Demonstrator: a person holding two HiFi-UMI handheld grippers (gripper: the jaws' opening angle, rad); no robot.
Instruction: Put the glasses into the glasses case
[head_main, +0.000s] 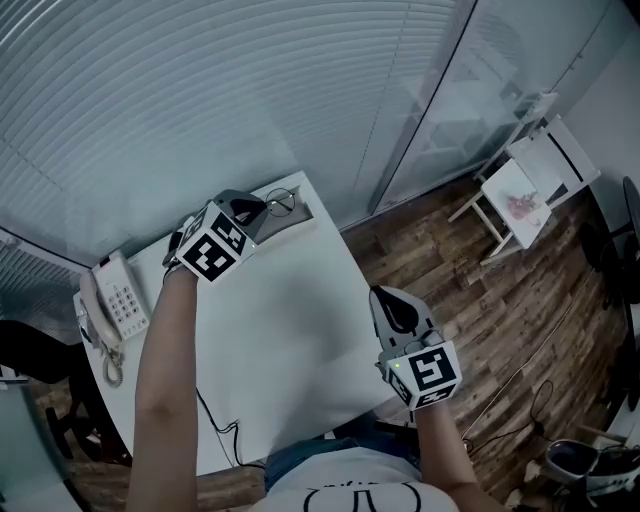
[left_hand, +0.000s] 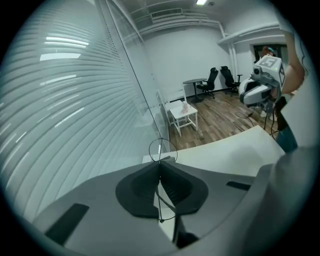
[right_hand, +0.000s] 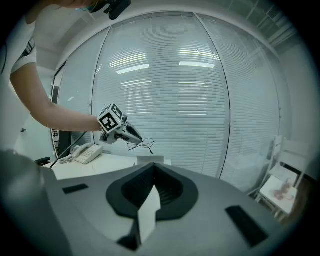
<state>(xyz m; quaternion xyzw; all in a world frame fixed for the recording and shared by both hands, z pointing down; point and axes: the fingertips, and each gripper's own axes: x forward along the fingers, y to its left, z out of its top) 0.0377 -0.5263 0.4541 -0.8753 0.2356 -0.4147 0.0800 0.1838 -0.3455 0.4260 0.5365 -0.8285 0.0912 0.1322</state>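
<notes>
Thin wire-framed round glasses (head_main: 280, 200) hang from my left gripper (head_main: 255, 208), which is shut on them above the far corner of the white table (head_main: 290, 340). In the left gripper view one lens (left_hand: 162, 149) stands up past the closed jaws. The grey glasses case (head_main: 292, 224) lies open on that corner, just under the glasses. My right gripper (head_main: 385, 297) hovers shut and holds nothing at the table's right edge, well away from the case. From the right gripper view the left gripper (right_hand: 132, 137), glasses (right_hand: 141, 145) and case (right_hand: 150, 160) sit straight ahead.
A white desk telephone (head_main: 118, 300) sits at the table's left edge, with a cable (head_main: 215, 420) trailing off the near side. A glass wall with blinds (head_main: 200, 100) runs behind the table. A small white side table (head_main: 525, 190) stands on the wooden floor to the right.
</notes>
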